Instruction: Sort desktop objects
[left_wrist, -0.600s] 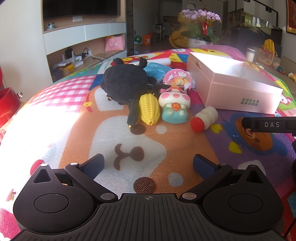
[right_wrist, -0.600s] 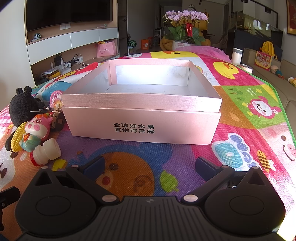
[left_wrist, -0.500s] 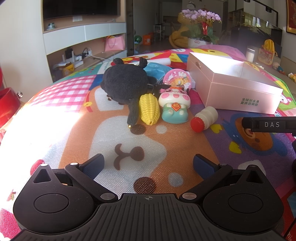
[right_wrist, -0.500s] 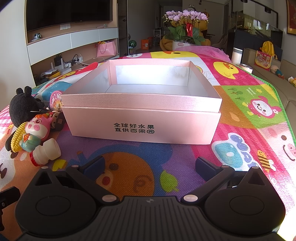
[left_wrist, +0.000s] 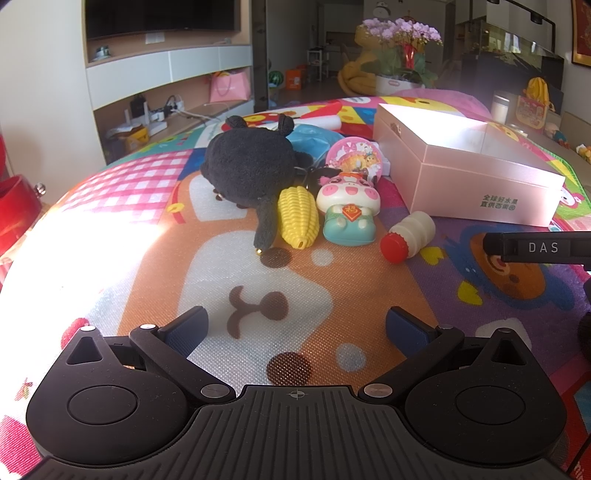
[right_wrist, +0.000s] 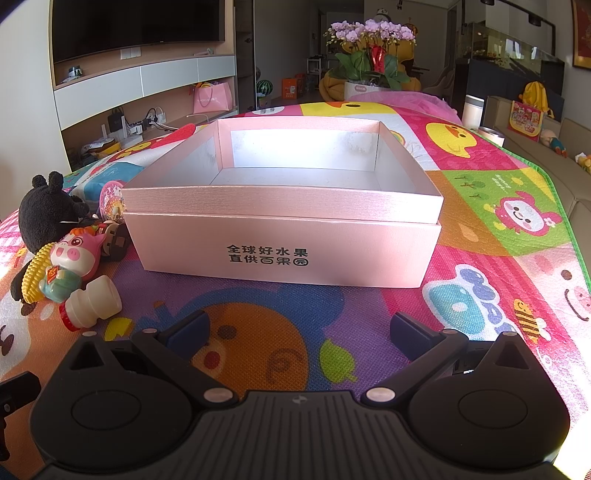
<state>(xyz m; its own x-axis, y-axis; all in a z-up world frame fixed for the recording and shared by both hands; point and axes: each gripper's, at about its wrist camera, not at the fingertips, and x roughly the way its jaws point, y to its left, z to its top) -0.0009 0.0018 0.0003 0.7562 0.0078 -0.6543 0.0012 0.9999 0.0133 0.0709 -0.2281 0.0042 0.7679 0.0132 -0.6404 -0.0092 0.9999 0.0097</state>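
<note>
A heap of toys lies on the colourful play mat: a black plush (left_wrist: 247, 173), a yellow corn cob (left_wrist: 298, 218), a pig figurine (left_wrist: 349, 210), a small white bottle with a red cap (left_wrist: 408, 236) and a round pink disc (left_wrist: 354, 157). To their right stands an open pink box (right_wrist: 284, 218), with nothing visible inside. My left gripper (left_wrist: 295, 328) hovers open over the mat in front of the toys. In front of the box my right gripper (right_wrist: 297, 332) is open too, with nothing between its fingers. The same plush (right_wrist: 46, 212), pig (right_wrist: 72, 262) and bottle (right_wrist: 92, 306) show at the right wrist view's left edge.
A blue packet (left_wrist: 314, 134) lies behind the plush. The mat (left_wrist: 240, 280) drops off at the left into bright sunlight. A flower pot (right_wrist: 369, 62) stands beyond the far end, a TV shelf (right_wrist: 140, 85) at the left. A sofa with toys (right_wrist: 546, 140) runs along the right.
</note>
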